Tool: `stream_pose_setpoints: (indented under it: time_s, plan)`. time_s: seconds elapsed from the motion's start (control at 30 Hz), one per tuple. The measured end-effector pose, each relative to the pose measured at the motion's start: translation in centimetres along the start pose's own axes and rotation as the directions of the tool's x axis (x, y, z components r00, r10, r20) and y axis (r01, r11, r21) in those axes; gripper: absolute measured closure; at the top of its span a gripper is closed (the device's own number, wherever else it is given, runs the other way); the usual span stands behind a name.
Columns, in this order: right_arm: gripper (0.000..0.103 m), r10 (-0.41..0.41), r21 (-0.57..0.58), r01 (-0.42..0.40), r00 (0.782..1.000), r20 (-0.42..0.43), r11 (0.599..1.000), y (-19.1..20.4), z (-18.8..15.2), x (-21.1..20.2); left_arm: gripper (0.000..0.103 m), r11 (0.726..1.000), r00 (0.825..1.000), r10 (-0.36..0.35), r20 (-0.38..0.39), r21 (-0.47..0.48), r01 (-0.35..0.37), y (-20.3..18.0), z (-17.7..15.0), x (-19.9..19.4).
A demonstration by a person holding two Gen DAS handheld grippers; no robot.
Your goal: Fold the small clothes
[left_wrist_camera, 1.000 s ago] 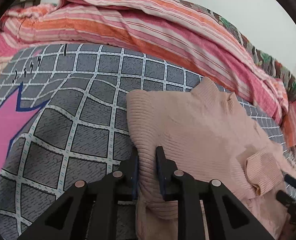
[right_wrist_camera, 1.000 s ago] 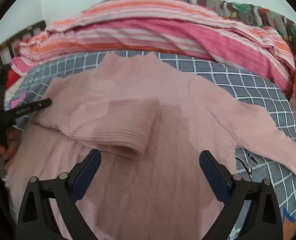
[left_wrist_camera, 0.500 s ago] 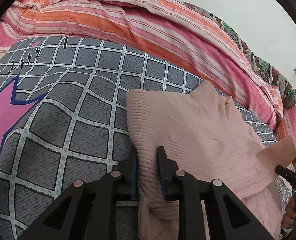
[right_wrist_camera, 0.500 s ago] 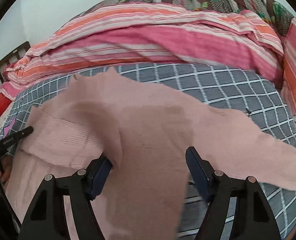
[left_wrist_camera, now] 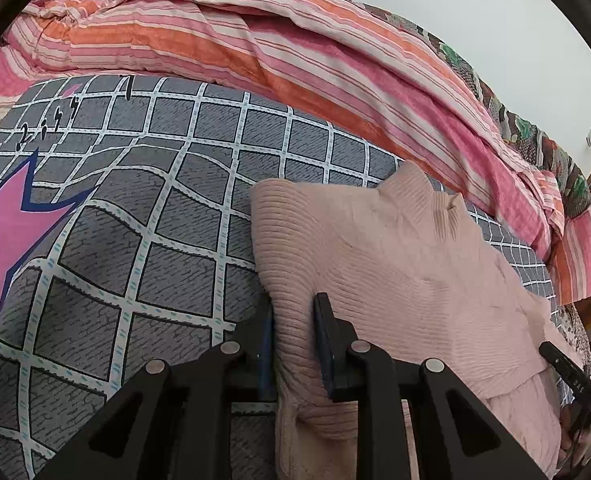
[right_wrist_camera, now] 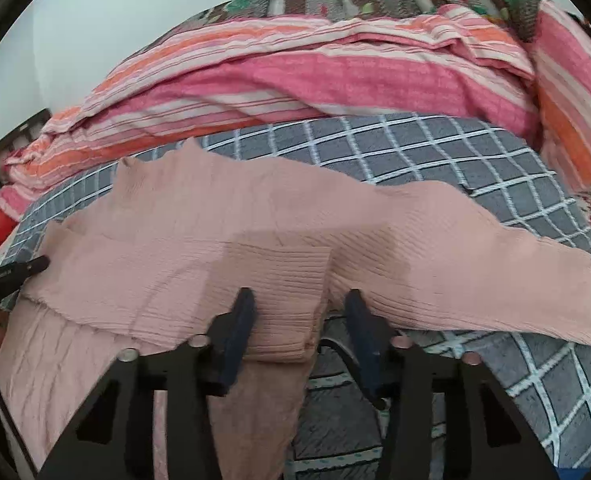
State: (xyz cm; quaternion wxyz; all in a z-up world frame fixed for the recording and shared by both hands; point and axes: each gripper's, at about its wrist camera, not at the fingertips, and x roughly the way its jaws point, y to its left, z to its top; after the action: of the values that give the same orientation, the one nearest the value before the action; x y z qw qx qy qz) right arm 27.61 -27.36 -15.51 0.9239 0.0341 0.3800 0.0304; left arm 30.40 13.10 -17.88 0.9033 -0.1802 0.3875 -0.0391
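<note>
1. Sweater [right_wrist_camera: 167, 240] flat on bedsheet [left_wrist_camera: 135, 220], bunched quilt [left_wrist_camera: 295, 60] piled behind it along the wall.
2. Left gripper [left_wrist_camera: 293, 332] at sweater's left edge, a fold of knit between its fingers; bare sheet to its left.
3. Right gripper [right_wrist_camera: 299, 320] near sweater's middle, folded-over sleeve cuff [right_wrist_camera: 283, 280] lying between its fingers.
4. Other sleeve [right_wrist_camera: 495, 268] stretched out rightward over the sheet, right of that gripper.
5. Collar points at far edge, towards quilt.
</note>
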Motion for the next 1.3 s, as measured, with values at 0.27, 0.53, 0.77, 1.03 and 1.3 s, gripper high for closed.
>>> stream_pose_setpoints:
  time_s: [0.27,0.53,0.77,1.03,1.3]
  plan:
    - [0.066,-0.056,-0.023,0.056,0.998,-0.012,0.998,0.4,-0.1,0.7,0.091,1.0,0.995,0.01,0.096,-0.019,-0.008,-0.1,-0.3,-1.9]
    - [0.066,-0.068,-0.03,0.067,0.997,-0.022,0.997,0.4,-0.1,1.0,0.067,0.992,0.992,0.115,0.041,0.043,-0.117,-1.3,-1.0,-1.9]
    - [0.066,-0.077,-0.04,0.076,0.997,-0.024,0.996,0.5,-0.2,1.1,0.063,0.966,0.979,0.184,0.084,0.169,-0.197,-2.8,-4.6,-4.5]
    - [0.055,-0.04,0.012,0.041,0.998,-0.038,0.999,-0.6,-0.1,-0.1,0.05,0.955,0.969,0.221,0.107,0.18,-0.237,-2.7,-4.9,-5.1]
    - [0.029,-0.133,0.087,0.128,0.99,0.05,0.988,-8.3,-0.8,-7.1,0.045,0.961,0.975,0.204,0.09,0.169,-0.217,-2.6,-4.7,-4.6]
